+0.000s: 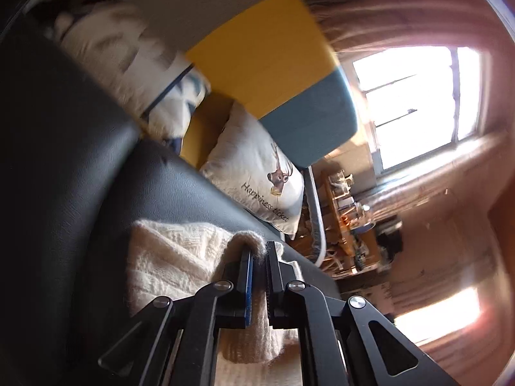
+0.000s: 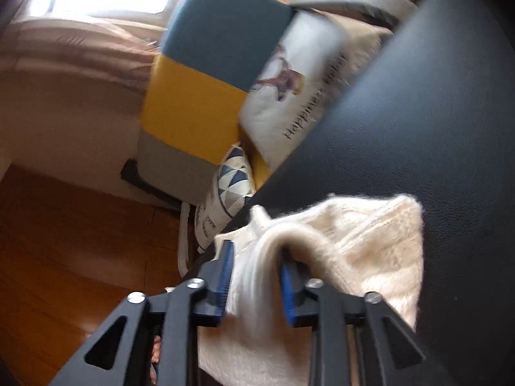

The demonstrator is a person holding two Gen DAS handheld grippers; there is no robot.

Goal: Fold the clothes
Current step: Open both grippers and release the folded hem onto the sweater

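A cream knitted sweater (image 1: 167,257) lies on a black leather-like surface (image 1: 80,160). My left gripper (image 1: 259,251) is shut on a fold of the sweater's edge, with fuzzy knit pinched between its fingers. In the right wrist view the same cream sweater (image 2: 370,241) drapes over the black surface (image 2: 418,112). My right gripper (image 2: 257,257) is shut on a thick bunched fold of it, the blue pads (image 2: 225,270) pressing on both sides. Both views are tilted and slightly blurred.
Behind the black surface stands a sofa with a yellow, teal and grey backrest (image 1: 273,64). On it lie a white deer-print cushion (image 1: 257,180) and a triangle-patterned cushion (image 2: 231,186). A bright window (image 1: 412,103), a cluttered wooden shelf (image 1: 347,212) and wooden floor (image 2: 64,241) surround them.
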